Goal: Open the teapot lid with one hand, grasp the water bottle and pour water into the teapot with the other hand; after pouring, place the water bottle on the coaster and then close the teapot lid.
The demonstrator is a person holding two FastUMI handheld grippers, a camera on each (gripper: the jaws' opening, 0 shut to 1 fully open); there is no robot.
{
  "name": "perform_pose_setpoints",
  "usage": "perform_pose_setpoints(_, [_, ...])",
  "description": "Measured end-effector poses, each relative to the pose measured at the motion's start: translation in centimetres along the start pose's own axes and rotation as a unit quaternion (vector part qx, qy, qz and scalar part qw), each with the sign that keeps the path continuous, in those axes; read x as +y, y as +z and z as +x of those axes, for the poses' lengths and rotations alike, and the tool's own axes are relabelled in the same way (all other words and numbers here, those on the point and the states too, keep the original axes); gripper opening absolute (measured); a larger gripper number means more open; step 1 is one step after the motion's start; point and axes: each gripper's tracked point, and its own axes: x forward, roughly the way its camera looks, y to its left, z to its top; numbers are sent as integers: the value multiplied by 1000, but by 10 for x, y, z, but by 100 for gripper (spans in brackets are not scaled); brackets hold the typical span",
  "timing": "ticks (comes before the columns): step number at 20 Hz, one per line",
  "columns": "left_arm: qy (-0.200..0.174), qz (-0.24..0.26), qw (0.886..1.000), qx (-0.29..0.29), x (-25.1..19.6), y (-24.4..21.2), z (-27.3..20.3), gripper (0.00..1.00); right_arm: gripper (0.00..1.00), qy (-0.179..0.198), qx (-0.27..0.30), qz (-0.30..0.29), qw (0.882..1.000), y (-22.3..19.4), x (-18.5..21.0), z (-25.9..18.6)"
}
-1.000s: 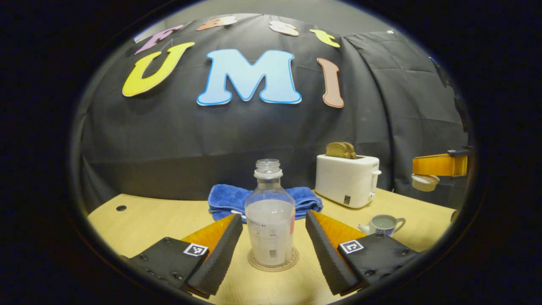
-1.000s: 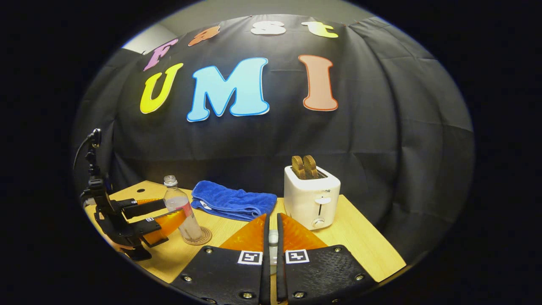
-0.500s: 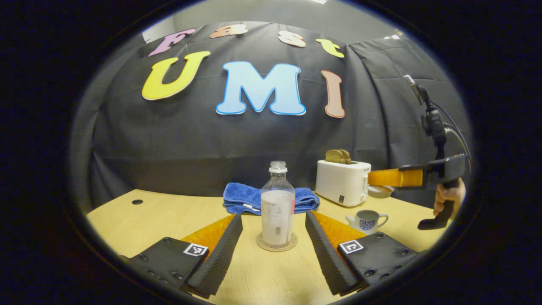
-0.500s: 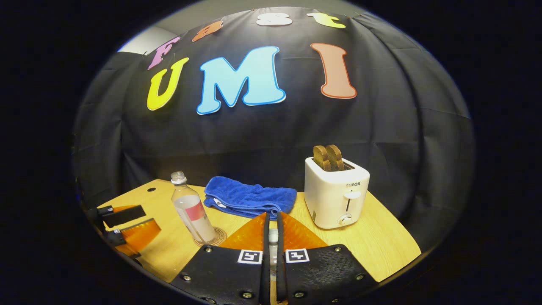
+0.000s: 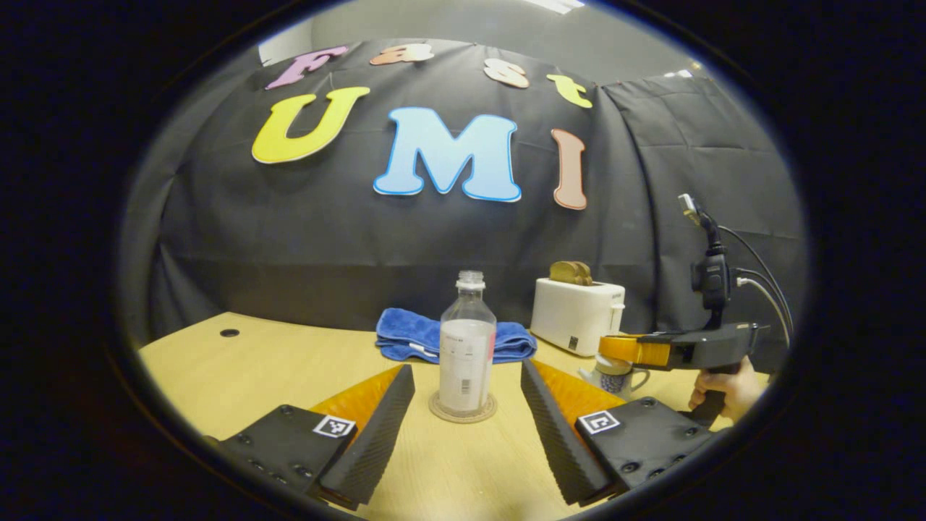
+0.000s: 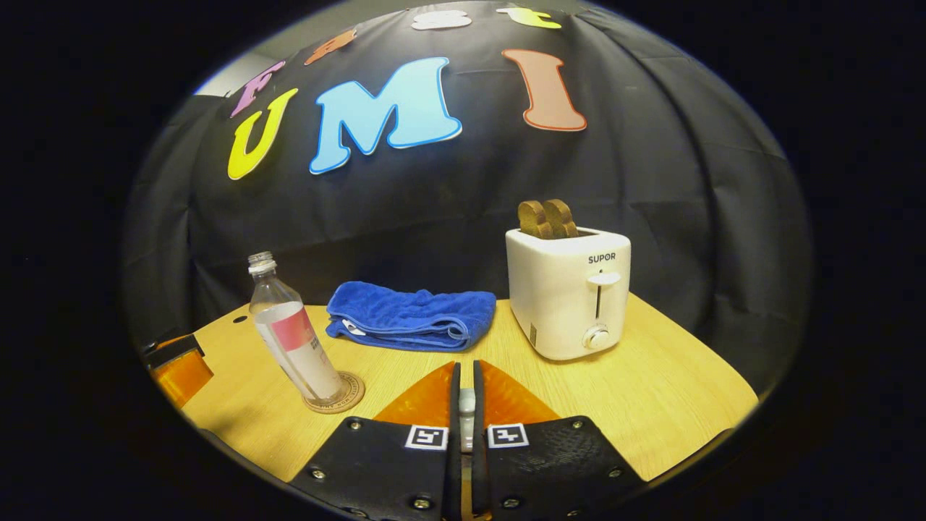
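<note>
The left gripper is held low and level over the pale wooden surface, its jaws spread wide with nothing between them. Just ahead of its fingers and centred between them stands the clear plastic water bottle, uncapped, partly filled and upright on the round cork coaster; neither finger touches it.

In the left gripper view, the right gripper is off to the right, held level by a person's hand wrapped around its dark grip, with cables rising from the mount on top. Its tips hang directly over the small white teapot with blue pattern, which stands on the surface; whether they touch it cannot be told. In the right gripper view the jaws are drawn almost together, a pale object seen in the narrow slit between them, and what it is cannot be made out there.

Behind the bottle lies a folded blue terry towel. To its right stands a white two-slot toaster with two brown slices of toast standing up out of its slots. A small dark hole sits in the surface at the far left. Black cloth hangs as the wall behind, with a grey ceiling above it.
</note>
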Motion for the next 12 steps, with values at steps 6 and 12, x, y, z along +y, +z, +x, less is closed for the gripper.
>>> perform_pose_setpoints(6, [-14, 8, 1000, 10, -14, -9, 2, 96, 6, -5, 3, 6, 1000, -6, -7, 2])
perform_pose_setpoints(12, [-19, 12, 1000, 12, -19, -12, 1, 96, 14, -13, 1, -10, 1000, -10, -6, -1])
